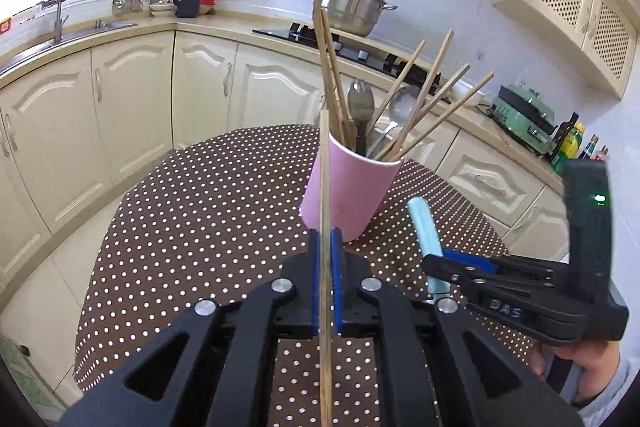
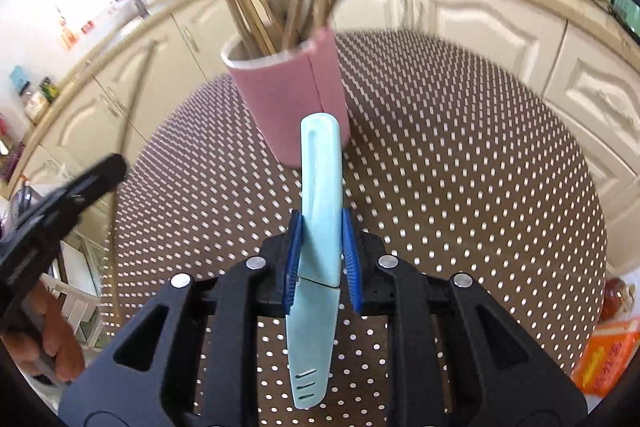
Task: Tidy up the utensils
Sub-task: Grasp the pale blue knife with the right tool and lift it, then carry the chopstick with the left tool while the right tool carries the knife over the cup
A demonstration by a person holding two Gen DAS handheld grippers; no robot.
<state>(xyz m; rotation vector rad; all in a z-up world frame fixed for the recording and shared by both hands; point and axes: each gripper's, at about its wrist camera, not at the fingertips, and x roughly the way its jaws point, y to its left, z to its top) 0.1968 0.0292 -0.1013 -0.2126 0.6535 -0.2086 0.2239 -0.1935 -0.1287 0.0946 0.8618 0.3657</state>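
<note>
A pink cup stands on the dotted table, holding several wooden chopsticks and two metal spoons. My left gripper is shut on a single wooden chopstick, held upright just in front of the cup. My right gripper is shut on a light blue sheathed knife, its handle pointing toward the cup. The right gripper also shows in the left wrist view, to the right of the cup. The left gripper shows at the left in the right wrist view.
The round table has a brown cloth with white dots. Cream cabinets, a sink and a stove with a steel pot surround it. An orange packet lies at the table's right edge.
</note>
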